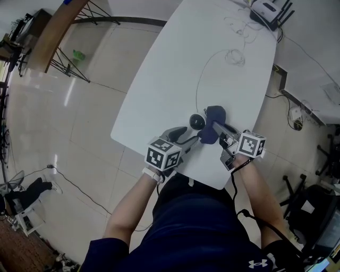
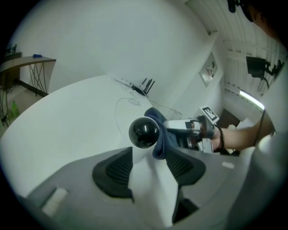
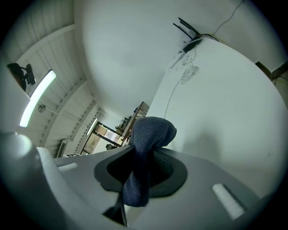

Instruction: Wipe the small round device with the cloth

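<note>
While the small round device (image 1: 198,121) is held near the lower edge of the white surface (image 1: 175,79), the dark blue cloth (image 1: 213,113) is laid right up against its right side. In the head view both tools are seen low in the centre of the frame. The left gripper (image 1: 191,136) is brought in from the lower left and the right gripper (image 1: 218,129) from the lower right, tips close together.

Over to the left gripper view: the glossy black ball of the device (image 2: 144,132) is seen just above the fingers (image 2: 119,168), dead centre. Its white body is caught between the two ribbed pads and touched on both sides, so the left gripper (image 2: 150,157) is set fairly wide and closed on that body. The cloth (image 2: 161,137) is draped against the ball's right flank, touching it, and the right gripper is made out just beyond, at centre right, with a hand (image 2: 234,137) behind it.

Now the right gripper view: the fingers (image 3: 164,168) are drawn narrow and pinched on the cloth (image 3: 150,132). A bunched wad is pushed out above the tips, and a tail is left hanging down between them.

Whether the device sits on the surface or just clear of it cannot be told. A thin cable (image 1: 196,87) is traced from the device up the surface towards a router (image 1: 270,10) at the upper right.
</note>
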{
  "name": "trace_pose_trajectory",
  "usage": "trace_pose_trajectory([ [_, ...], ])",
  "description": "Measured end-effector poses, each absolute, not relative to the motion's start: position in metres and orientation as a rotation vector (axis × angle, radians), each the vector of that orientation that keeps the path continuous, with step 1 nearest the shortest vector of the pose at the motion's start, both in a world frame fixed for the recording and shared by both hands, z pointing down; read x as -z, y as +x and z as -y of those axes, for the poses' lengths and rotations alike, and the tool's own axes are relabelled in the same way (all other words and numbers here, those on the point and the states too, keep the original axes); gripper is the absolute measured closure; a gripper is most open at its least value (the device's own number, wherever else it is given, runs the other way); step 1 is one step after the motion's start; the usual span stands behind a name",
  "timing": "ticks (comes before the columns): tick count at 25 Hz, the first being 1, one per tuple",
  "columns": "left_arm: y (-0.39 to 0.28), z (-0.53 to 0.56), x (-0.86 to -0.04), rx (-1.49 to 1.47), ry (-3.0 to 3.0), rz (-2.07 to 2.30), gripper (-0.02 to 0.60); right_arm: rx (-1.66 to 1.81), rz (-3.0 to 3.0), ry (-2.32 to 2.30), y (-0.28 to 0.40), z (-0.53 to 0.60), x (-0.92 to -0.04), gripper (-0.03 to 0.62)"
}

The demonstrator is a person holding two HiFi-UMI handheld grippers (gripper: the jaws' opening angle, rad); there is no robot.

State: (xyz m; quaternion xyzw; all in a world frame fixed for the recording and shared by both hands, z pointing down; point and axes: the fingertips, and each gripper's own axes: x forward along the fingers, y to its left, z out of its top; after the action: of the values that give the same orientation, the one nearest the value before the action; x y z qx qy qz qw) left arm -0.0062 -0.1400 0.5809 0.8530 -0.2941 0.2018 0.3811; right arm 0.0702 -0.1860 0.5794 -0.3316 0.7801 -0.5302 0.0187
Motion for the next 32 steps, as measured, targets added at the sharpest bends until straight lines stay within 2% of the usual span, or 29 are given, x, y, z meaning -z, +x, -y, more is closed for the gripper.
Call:
trace_pose_trajectory([
  [9, -0.014, 0.132, -0.584, -0.519, 2.153, 0.758, 0.348, 1.826, -2.499, -1.223, 0.074, 0.171, -0.641, 0.51],
  [21, -0.014, 0.091, -0.561, -0.497, 2.188, 0.717, 0.348, 2.02, -2.355, -1.306, 0.098, 0.121, -0.65, 0.506],
  [24, -0.004, 0.08, -0.553, -0.503, 2.215, 0.693, 0.348, 1.905, -2.592, -1.598, 0.118, 0.119, -0.668, 0.472],
  [26, 0.002, 0.073, -0.547, -0.506, 2.229, 0.682, 0.348, 1.729, -2.817, -1.822, 0.13, 0.12, -0.675, 0.392],
  [28, 0.008, 0.068, -0.543, -0.511, 2.243, 0.673, 0.348, 1.529, -2.979, -1.938, 0.132, 0.125, -0.672, 0.353],
  [32, 0.017, 0.068, -0.533, -0.51, 2.284, 0.674, 0.348, 1.289, -2.985, -1.966, 0.131, 0.131, -0.643, 0.373],
])
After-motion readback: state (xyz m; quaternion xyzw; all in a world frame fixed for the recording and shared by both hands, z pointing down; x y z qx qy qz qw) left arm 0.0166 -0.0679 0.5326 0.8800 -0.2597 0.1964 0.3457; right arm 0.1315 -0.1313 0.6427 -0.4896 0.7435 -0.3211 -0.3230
